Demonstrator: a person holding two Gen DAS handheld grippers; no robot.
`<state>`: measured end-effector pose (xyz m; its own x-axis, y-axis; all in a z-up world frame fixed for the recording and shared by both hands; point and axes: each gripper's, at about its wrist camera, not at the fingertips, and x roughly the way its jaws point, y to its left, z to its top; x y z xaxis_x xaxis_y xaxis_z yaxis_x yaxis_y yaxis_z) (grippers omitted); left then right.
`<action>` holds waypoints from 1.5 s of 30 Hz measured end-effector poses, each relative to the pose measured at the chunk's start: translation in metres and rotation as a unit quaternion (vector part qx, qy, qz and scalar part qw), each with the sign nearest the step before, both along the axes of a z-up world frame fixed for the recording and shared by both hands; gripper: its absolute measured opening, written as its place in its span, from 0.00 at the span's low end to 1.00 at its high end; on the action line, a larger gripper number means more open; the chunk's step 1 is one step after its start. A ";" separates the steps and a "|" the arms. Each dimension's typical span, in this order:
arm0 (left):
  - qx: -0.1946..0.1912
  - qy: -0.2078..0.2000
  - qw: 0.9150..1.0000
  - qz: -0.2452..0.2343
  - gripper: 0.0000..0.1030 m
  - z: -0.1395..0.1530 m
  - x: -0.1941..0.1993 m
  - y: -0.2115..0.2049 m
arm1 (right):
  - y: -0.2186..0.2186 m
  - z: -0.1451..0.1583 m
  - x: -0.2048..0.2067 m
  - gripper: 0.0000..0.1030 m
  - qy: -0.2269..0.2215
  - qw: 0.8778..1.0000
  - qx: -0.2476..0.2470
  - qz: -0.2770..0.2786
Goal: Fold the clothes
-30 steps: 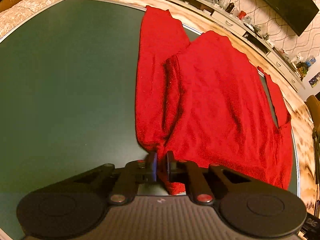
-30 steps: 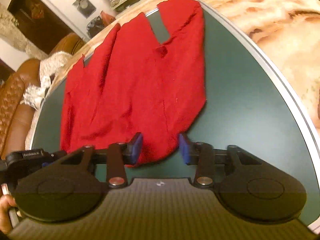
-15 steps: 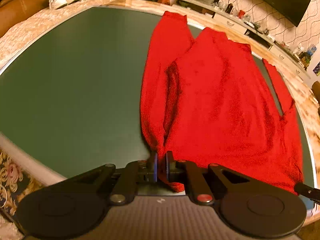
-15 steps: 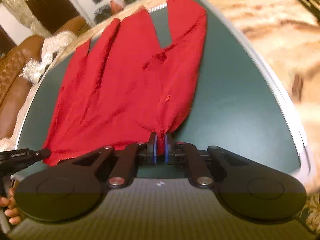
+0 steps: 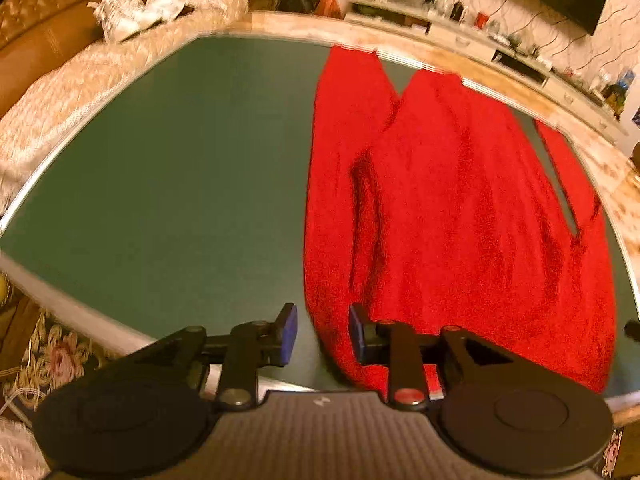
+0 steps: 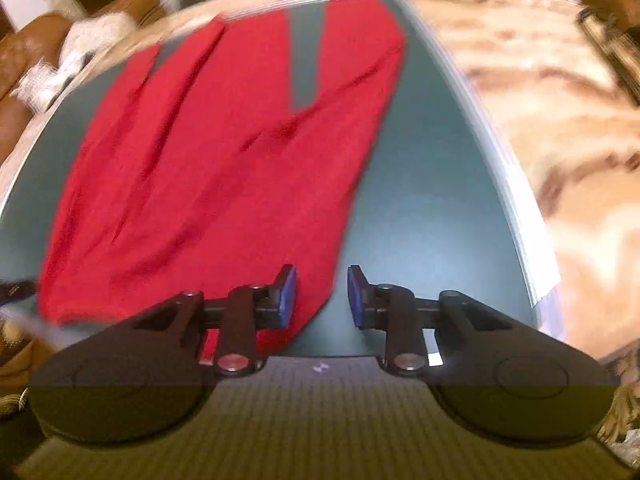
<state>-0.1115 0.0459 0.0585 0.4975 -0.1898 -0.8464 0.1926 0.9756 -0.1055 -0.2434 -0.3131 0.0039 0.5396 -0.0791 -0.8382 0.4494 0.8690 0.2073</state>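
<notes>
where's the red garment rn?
Spread flat on the green table: the red garment fills the right half of the left wrist view and the left-centre of the right wrist view, its near hem just ahead of both opening claws.

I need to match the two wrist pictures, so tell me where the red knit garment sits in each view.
Left wrist: the red knit garment fills the right half, its near hem reaching the opening left gripper.
Right wrist: it fills the left and centre, its near corner by the opening right gripper.
Shared landmark: the dark green table top with its pale edge.
</notes>
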 end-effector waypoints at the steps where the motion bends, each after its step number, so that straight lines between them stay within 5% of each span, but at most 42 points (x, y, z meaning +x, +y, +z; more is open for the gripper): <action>1: 0.003 -0.007 1.000 0.004 0.42 0.002 0.011 -0.001 | -0.008 0.004 0.008 0.34 -0.009 1.000 0.005 0.000; 6: 0.016 -0.018 0.999 0.023 0.45 -0.005 0.089 -0.015 | -0.040 0.025 0.051 0.36 -0.042 0.999 0.021 0.010; 9: 0.015 -0.019 0.999 0.022 0.45 -0.009 0.126 -0.026 | -0.053 0.029 0.079 0.38 -0.053 0.998 -0.036 0.015; 14: -0.007 -0.039 0.998 -0.041 0.52 -0.017 0.159 -0.065 | -0.130 0.018 0.144 0.39 -0.058 0.995 -0.076 -0.022; 17: -0.053 -0.027 0.997 -0.057 0.52 -0.026 0.158 -0.078 | -0.184 0.012 0.204 0.39 -0.064 0.997 -0.042 -0.017; 21: -0.015 -0.043 0.995 -0.090 0.52 -0.041 0.136 -0.105 | -0.234 -0.003 0.281 0.39 -0.047 0.998 -0.028 -0.028; 27: -0.031 -0.036 0.993 -0.105 0.57 -0.052 0.120 -0.110 | -0.256 -0.038 0.345 0.39 -0.027 0.999 -0.027 -0.038; 35: -0.078 -0.018 0.992 -0.102 0.77 -0.046 0.113 -0.100 | -0.253 -0.050 0.355 0.37 -0.023 0.999 -0.018 -0.034; 38: -0.076 -0.010 0.992 -0.097 0.78 -0.047 0.106 -0.101 | -0.251 -0.047 0.356 0.09 -0.019 0.999 0.017 -0.029; 45: -0.079 0.003 0.992 -0.097 0.80 -0.048 0.092 -0.090 | -0.260 -0.013 0.292 0.09 -0.082 0.987 0.010 -0.140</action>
